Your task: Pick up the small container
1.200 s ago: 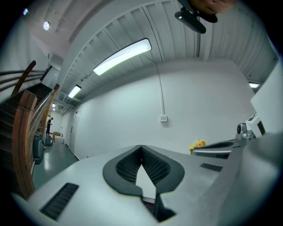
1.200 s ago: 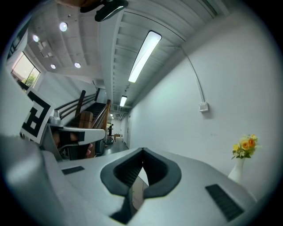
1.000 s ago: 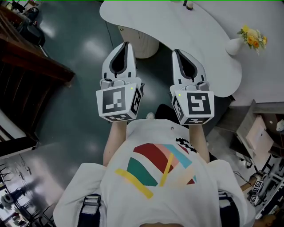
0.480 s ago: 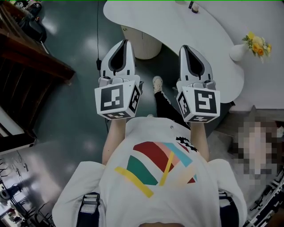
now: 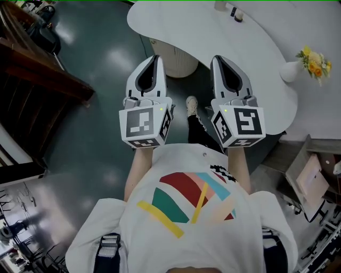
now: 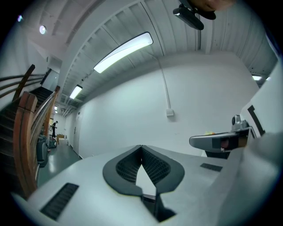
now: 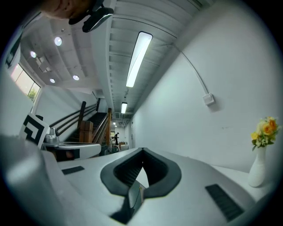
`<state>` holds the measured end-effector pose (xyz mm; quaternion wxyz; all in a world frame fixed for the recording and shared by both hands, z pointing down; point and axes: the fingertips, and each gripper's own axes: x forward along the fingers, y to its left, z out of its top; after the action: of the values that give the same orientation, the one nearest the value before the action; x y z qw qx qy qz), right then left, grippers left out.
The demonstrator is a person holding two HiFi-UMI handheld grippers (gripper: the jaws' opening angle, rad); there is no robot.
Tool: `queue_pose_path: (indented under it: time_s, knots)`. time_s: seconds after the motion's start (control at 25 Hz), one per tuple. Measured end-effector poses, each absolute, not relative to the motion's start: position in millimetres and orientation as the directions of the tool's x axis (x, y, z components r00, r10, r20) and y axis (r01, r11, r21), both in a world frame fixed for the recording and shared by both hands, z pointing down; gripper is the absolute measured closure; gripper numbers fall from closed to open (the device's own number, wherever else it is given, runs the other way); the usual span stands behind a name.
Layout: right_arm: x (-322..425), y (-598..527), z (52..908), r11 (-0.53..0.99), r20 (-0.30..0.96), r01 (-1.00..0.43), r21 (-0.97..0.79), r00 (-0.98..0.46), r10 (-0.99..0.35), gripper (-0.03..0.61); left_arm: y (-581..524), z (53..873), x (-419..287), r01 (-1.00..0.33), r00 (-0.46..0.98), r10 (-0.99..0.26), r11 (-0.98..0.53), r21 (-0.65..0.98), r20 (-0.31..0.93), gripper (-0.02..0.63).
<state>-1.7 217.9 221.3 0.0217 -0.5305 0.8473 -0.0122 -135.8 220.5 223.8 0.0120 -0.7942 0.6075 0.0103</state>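
Note:
Both grippers are held level in front of my chest, side by side, above the dark floor. My left gripper [image 5: 155, 57] is shut with nothing in it; its jaw tips meet in the left gripper view [image 6: 141, 146]. My right gripper [image 5: 217, 57] is also shut and empty, with its tips together [image 7: 142, 150]. Ahead lies a white curved table [image 5: 213, 32]. A small dark object [image 5: 238, 16], possibly the small container, stands near the table's far edge, well beyond both grippers. Its shape is too small to make out.
A white vase with yellow flowers [image 5: 314, 61] stands at the table's right end and also shows in the right gripper view [image 7: 261, 163]. A ribbed cream pedestal [image 5: 176, 56] holds the table up. A wooden staircase [image 5: 42, 69] is on the left, boxes [image 5: 311, 176] on the right.
The table and vase have come closer and shifted right in the head view. Both grippers moved forward toward the table edge, still shut and side by side.

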Motion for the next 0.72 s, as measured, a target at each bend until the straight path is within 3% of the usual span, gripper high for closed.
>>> queue_pose_path:
  time_s: [0.4, 0.72]
  knots:
    - [-16.1, 184.7, 226.9, 0.473, -0.006, -0.880, -0.048, -0.473, -0.881, 0.568, 201.2, 212.8, -140.7, -0.968, 0.250, -0.961, -0.252, -0.005, -0.119, 0.595]
    - [-16.0, 155.1, 232.9, 0.474, 0.005, -0.878, -0.065, -0.475, -0.880, 0.568, 171.6, 213.1, -145.5, -0.977, 0.212, -0.971, -0.214, 0.006, -0.109, 0.595]
